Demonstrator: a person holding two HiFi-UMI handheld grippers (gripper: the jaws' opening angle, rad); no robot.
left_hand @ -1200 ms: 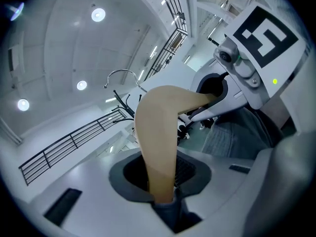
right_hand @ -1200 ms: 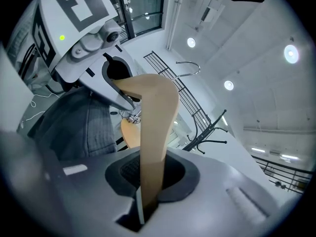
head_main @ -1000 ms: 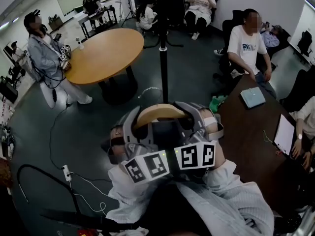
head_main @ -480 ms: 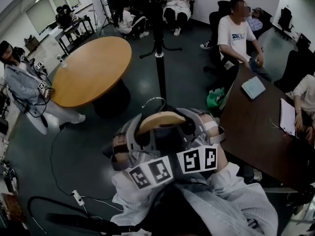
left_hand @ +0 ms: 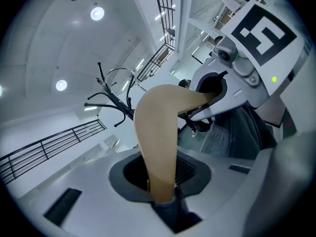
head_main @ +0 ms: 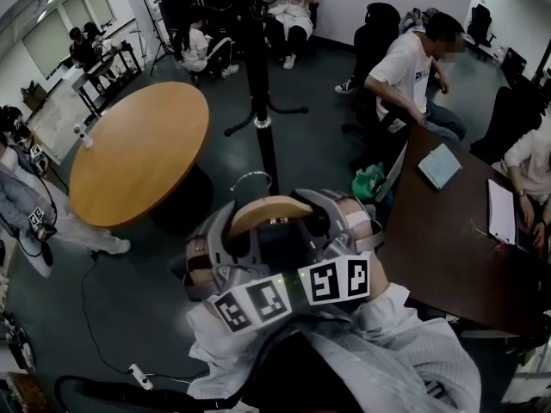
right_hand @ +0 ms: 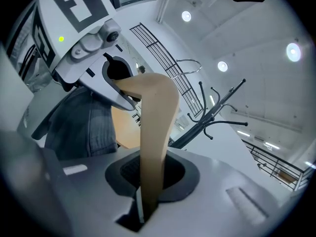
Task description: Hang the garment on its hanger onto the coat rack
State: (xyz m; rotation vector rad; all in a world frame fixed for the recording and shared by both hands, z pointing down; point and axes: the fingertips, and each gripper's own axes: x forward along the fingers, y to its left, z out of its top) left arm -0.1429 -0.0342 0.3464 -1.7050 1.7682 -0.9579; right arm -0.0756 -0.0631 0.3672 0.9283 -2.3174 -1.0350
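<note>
A wooden hanger [head_main: 269,213] with a metal hook [head_main: 250,177] carries a pale striped garment [head_main: 405,342] that hangs below it toward me. My left gripper [head_main: 217,252] is shut on the hanger's left arm [left_hand: 155,132]. My right gripper [head_main: 337,229] is shut on the hanger's right arm [right_hand: 155,127]. The black coat rack [head_main: 258,101] stands just beyond the hook, its pole rising past the top edge. In the left gripper view the rack's curved pegs [left_hand: 111,100] spread beside the hook [left_hand: 118,73]. The pegs [right_hand: 215,112] also show in the right gripper view.
A round wooden table [head_main: 138,153] stands left of the rack. A dark table [head_main: 448,239] with a book and papers is at the right, with seated people around it. More people sit at the back, and one stands at the far left. Cables lie on the floor.
The rack's pole has slid left and nearer in the head view, and the round table too. Both grippers keep their hold on the hanger.
</note>
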